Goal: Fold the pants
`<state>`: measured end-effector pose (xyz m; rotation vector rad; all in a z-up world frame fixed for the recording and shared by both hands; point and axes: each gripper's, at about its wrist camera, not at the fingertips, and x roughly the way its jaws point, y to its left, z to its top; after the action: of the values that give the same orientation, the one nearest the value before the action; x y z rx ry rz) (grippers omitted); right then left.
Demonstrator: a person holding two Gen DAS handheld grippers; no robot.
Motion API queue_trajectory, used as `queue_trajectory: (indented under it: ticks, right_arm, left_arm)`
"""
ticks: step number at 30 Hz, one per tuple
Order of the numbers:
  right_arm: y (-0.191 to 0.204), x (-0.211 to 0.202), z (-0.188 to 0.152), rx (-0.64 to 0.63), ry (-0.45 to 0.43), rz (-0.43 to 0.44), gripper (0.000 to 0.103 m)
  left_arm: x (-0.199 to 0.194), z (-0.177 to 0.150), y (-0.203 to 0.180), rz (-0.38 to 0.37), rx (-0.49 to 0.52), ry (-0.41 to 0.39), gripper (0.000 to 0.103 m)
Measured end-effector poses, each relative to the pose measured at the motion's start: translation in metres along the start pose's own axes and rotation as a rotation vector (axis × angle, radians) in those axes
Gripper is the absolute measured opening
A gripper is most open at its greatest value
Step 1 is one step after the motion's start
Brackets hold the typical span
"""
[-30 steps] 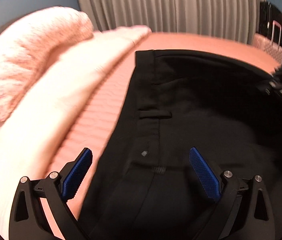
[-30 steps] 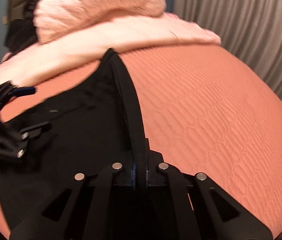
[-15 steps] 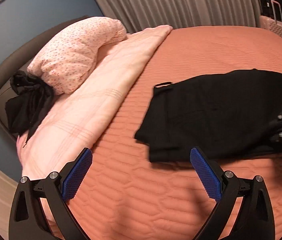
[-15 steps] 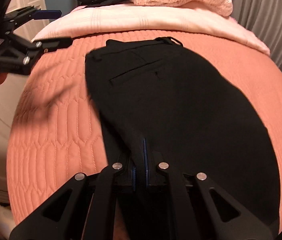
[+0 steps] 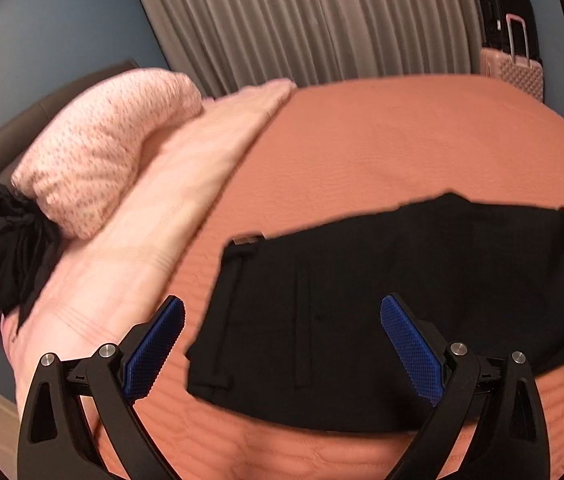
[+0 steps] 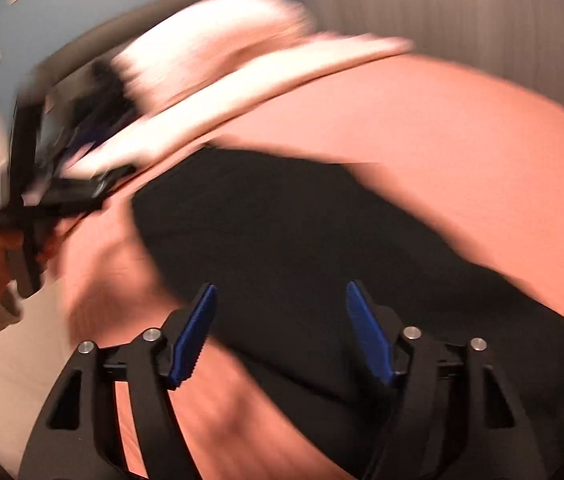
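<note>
On the quilted salmon bedspread [image 5: 382, 152] the black folded pants [image 5: 362, 292] lie flat, a fold just laid, left gripper [image 5: 282, 344] spread empty above the waistband and right gripper [image 6: 278, 332] opening clear of the cloth, so regrasping likely comes next, though blur hides the hems.

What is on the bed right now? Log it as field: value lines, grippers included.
garment: black pants, lying flat on the bed
surface: orange quilted bedspread
bedding: pink folded blanket, speckled pink pillow on it
left gripper: open, above the pants, holding nothing
right gripper: jaws opening, nothing pinched, pants below
background: grey curtain, pink suitcase
</note>
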<state>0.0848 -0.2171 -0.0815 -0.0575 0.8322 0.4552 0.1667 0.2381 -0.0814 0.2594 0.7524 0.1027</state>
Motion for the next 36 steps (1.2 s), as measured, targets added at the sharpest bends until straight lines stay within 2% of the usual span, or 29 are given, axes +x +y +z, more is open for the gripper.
queue_trajectory:
  ticks: [2, 4, 6, 9, 11, 12, 15, 16, 17, 20, 23, 24, 26, 27, 28, 29, 30, 31, 32, 33, 34, 35, 36]
  right_arm:
    - [-0.071, -0.033, -0.025, 0.108, 0.037, -0.163, 0.066]
    - [-0.136, -0.056, -0.057, 0.198, 0.107, -0.290, 0.067]
    - [-0.161, -0.064, -0.075, 0.191, 0.140, -0.339, 0.066]
    - [-0.160, -0.049, -0.082, 0.038, 0.162, -0.316, 0.065]
    - [-0.145, -0.013, -0.084, -0.139, 0.201, -0.279, 0.057]
    - [-0.143, -0.002, -0.085, -0.184, 0.217, -0.275, 0.056]
    - [-0.139, 0.021, -0.078, -0.246, 0.219, -0.246, 0.041]
    - [-0.144, 0.019, -0.078, -0.247, 0.222, -0.238, 0.023]
    - [-0.146, 0.017, -0.075, -0.266, 0.229, -0.250, 0.012]
    - [-0.159, -0.018, -0.070, -0.294, 0.225, -0.208, 0.007]
    - [-0.172, -0.081, -0.064, -0.317, 0.175, -0.160, 0.006]
    - [-0.177, -0.092, -0.068, -0.329, 0.192, -0.132, 0.006]
    - [-0.191, -0.092, -0.092, -0.382, 0.293, -0.125, 0.008]
    - [-0.202, -0.082, -0.104, -0.354, 0.332, -0.147, 0.008]
    - [-0.216, -0.068, -0.122, -0.307, 0.415, -0.147, 0.010]
    - [-0.222, -0.067, -0.131, -0.290, 0.428, -0.147, 0.013]
    - [-0.225, -0.079, -0.133, -0.257, 0.359, -0.162, 0.019]
    - [-0.231, -0.095, -0.131, -0.161, 0.296, -0.170, 0.029]
    - [-0.237, -0.109, -0.130, -0.063, 0.242, -0.154, 0.032]
    - [-0.246, -0.132, -0.133, 0.073, 0.134, -0.136, 0.038]
    - [-0.252, -0.150, -0.139, 0.146, 0.055, -0.186, 0.059]
    - [-0.258, -0.160, -0.144, 0.201, 0.015, -0.238, 0.066]
    - [-0.267, -0.166, -0.149, 0.266, 0.007, -0.283, 0.068]
  left_arm:
    - [0.008, -0.009, -0.014, -0.011, -0.003, 0.040, 0.097]
    - [0.007, -0.011, -0.033, -0.059, 0.000, 0.050, 0.097]
    - [0.002, -0.007, -0.062, -0.103, 0.004, 0.047, 0.097]
    - [-0.005, -0.001, -0.110, -0.147, 0.010, 0.045, 0.097]
    - [-0.002, 0.000, -0.139, -0.152, 0.012, 0.067, 0.097]
    - [0.001, -0.001, -0.148, -0.139, 0.008, 0.078, 0.097]
    - [0.010, -0.002, -0.171, -0.071, 0.032, 0.105, 0.097]
    - [0.014, -0.003, -0.175, -0.066, 0.038, 0.115, 0.097]
    - [0.018, -0.003, -0.174, -0.058, 0.041, 0.122, 0.097]
    - [0.033, -0.005, -0.172, -0.014, 0.059, 0.167, 0.097]
    - [0.044, -0.009, -0.163, 0.014, 0.071, 0.197, 0.097]
    - [0.045, -0.010, -0.160, 0.014, 0.064, 0.204, 0.097]
    - [0.051, -0.013, -0.153, 0.001, 0.053, 0.235, 0.098]
    - [0.052, -0.016, -0.152, 0.001, 0.053, 0.246, 0.098]
    - [0.054, -0.017, -0.151, 0.000, 0.053, 0.252, 0.098]
    - [0.055, -0.018, -0.151, 0.008, 0.049, 0.255, 0.098]
    - [0.054, -0.017, -0.151, 0.014, 0.044, 0.253, 0.098]
    - [0.050, -0.016, -0.151, 0.016, 0.044, 0.246, 0.098]
    - [0.046, -0.013, -0.154, 0.026, 0.056, 0.238, 0.098]
    - [0.040, -0.011, -0.157, 0.037, 0.072, 0.220, 0.098]
    - [0.032, -0.006, -0.160, 0.035, 0.085, 0.195, 0.098]
    - [0.019, 0.001, -0.168, 0.031, 0.098, 0.160, 0.098]
    - [0.012, 0.008, -0.173, 0.030, 0.107, 0.140, 0.098]
